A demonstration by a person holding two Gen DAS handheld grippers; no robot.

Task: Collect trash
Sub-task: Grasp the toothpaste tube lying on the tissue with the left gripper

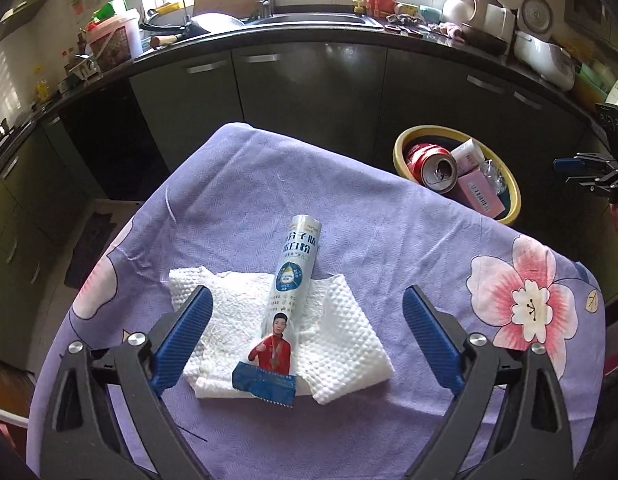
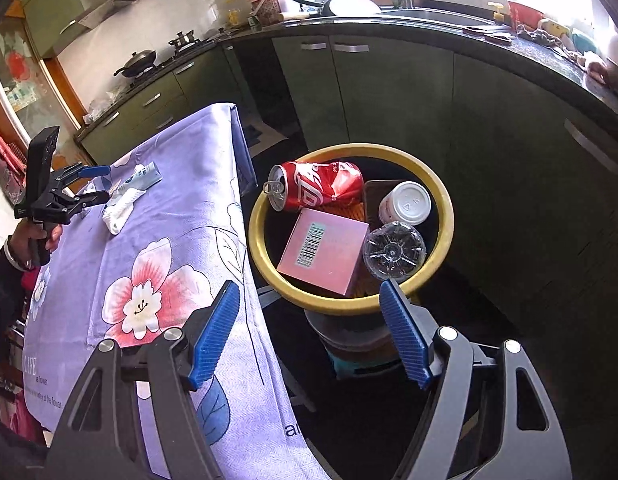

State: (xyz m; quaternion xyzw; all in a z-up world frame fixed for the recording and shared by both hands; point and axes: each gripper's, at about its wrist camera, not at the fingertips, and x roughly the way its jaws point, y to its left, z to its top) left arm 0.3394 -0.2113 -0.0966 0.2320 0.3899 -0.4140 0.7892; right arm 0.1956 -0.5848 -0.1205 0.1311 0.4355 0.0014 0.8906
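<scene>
The powder sachet (image 1: 288, 308) lies on a paper towel (image 1: 341, 320) mid-desk, its long axis running straight away between the spread, empty jaws of the left tool (image 1: 307, 338), while the right tool (image 2: 309, 332), also apart and empty, hangs by the bin (image 2: 265, 216).

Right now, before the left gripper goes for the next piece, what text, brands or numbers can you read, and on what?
"分子肽 蛋白粉", partly cut off: the sachet lying on the paper towel.
"LIFE / a flower": the tablecloth, near its hanging edge; the line beneath is too small.
Coca-Cola script, partly visible: the red can in the bin.
"6", roughly: base of the white cup.
Barcode digits on the pink box: too small.
</scene>
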